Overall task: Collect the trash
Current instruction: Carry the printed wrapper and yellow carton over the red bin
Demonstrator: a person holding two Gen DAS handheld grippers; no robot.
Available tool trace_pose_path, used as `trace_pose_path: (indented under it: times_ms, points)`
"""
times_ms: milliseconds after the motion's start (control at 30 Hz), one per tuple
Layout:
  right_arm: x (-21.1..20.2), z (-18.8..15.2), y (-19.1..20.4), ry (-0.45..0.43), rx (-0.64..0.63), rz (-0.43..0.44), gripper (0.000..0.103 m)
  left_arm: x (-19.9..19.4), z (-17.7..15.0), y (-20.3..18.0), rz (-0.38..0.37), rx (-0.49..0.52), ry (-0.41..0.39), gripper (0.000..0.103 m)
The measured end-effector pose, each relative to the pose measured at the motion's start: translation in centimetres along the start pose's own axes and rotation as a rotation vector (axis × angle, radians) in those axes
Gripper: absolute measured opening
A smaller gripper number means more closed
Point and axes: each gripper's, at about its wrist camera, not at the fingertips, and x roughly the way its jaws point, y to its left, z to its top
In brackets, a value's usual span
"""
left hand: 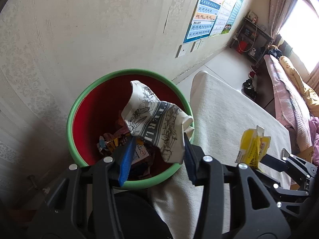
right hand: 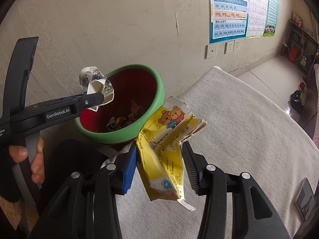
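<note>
Green-rimmed bin (left hand: pixel 79 107): one; hand-held grippers: two, one crushed piece each.

Left tongs (left hand: pixel 159 145) clamp crumpled paper cup (left hand: pixel 157 119) over red bin (left hand: pixel 89 107), wrappers (left hand: pixel 119 141) inside.

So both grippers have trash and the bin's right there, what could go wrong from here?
1. The crushed paper cup in the left gripper hangs over the bin's near rim; released now, it might bounce out.
2. The torn yellow box in the right gripper is still over the white cloth, short of the bin.
</note>
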Motion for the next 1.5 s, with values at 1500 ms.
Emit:
trace_pose_path:
  times_ms: [1500]
  points:
    - [3.3, 3.4, 2.9, 0.025, -0.076, 0.013, 0.045, 2.6, 1.8, 3.7, 0.047, -0.026, 0.055, 0.043]
